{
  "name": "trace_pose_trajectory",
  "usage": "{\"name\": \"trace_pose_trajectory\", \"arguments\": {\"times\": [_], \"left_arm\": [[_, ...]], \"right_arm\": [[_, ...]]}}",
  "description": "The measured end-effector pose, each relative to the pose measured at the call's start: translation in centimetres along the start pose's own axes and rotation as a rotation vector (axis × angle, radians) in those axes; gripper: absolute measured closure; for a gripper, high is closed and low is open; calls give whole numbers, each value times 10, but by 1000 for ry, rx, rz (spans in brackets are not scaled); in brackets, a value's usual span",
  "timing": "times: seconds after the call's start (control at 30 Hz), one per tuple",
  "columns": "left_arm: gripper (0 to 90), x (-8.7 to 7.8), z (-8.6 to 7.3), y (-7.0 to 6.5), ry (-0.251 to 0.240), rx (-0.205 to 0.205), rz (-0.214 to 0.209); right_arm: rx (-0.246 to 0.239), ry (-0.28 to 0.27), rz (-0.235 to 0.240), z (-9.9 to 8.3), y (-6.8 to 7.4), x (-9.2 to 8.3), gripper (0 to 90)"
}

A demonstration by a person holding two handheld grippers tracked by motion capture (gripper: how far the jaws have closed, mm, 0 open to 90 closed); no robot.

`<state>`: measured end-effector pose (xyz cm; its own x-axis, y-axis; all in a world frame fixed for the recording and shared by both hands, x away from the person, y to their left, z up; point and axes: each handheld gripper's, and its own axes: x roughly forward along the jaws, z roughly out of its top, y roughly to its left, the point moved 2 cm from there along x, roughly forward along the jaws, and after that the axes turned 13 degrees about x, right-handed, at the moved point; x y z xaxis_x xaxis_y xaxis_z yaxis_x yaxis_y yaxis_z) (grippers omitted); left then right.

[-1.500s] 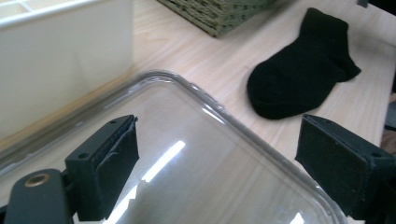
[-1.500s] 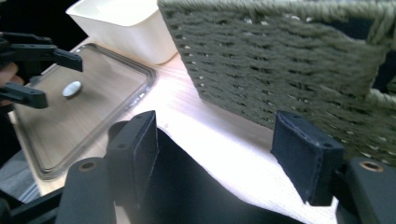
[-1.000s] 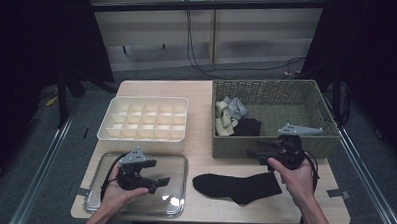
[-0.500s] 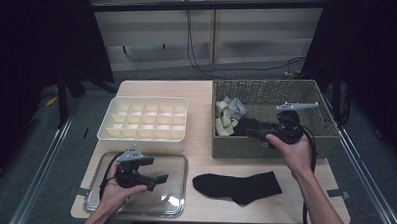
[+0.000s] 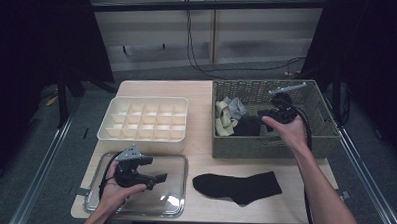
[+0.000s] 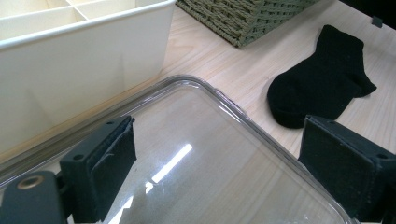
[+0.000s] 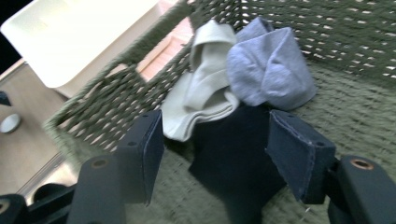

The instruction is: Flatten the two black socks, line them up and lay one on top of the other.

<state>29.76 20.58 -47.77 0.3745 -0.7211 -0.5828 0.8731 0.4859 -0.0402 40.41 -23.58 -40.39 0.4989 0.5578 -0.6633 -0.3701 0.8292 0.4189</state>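
At the right of the high view, the right gripper (image 5: 263,116) now sits inside the woven basket (image 5: 321,141), having left the table edge beside the flat black sock (image 5: 237,186). Its jaws, just closing slightly, stand apart around a dark sock (image 7: 233,158), not pressing. Low left, the left gripper (image 5: 160,179) stays wide open over the clear lid (image 5: 176,201), holding nothing.

Inside the woven basket (image 5: 320,141), bare floor lay right of the piled socks (image 5: 230,114); its walls fenced the sides. Bare table (image 5: 200,154) ran between basket and compartment box (image 5: 145,121).
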Motion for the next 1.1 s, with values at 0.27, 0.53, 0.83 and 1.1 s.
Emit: {"name": "trace_pose_trajectory", "arguments": {"times": [0.27, 0.53, 0.83, 1.1], "left_arm": [[105, 1, 0, 2, -2, -3, -5], [103, 1, 0, 3, -5, -8, -7], [104, 3, 0, 1, 4, 2, -15], [114, 5, 0, 3, 10, -3, -9]], "right_arm": [[-3, 52, -38, 18, -13, 16, 345], [10, 80, -69, 30, -28, 35, 311], [14, 159, -139, 32, -41, 51, 263], [11, 286, -124, 24, -50, 57, 215]]}}
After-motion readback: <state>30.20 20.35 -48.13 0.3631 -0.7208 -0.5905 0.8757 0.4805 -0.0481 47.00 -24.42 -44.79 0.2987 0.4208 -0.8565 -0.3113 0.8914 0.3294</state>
